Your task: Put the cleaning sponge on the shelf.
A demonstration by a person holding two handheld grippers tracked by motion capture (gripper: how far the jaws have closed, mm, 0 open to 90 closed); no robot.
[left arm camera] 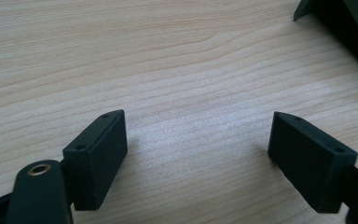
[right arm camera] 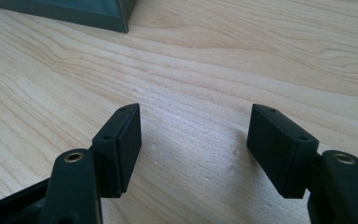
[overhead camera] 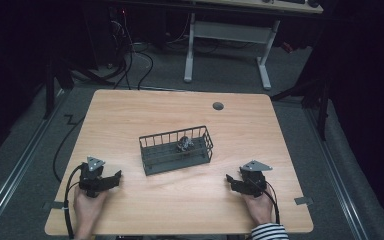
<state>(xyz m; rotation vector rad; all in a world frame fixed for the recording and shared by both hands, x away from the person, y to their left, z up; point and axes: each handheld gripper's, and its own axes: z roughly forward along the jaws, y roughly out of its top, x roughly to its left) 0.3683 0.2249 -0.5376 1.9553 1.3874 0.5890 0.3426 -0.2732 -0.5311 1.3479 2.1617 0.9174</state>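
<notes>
The left gripper [overhead camera: 111, 178] rests low on the wooden table [overhead camera: 130, 115], its jaws spread wide with bare wood between them. The right gripper [overhead camera: 232, 181] sits the same way — jaws wide apart, gripping nothing. Between the two and farther ahead of both stands a dark wire basket [overhead camera: 152, 155], well apart from either gripper; a small grey object [overhead camera: 185, 144] lies inside it, too blurred to identify. In the right gripper view a corner of the basket's base [right arm camera: 98, 14] shows ahead and to the left of the jaws.
</notes>
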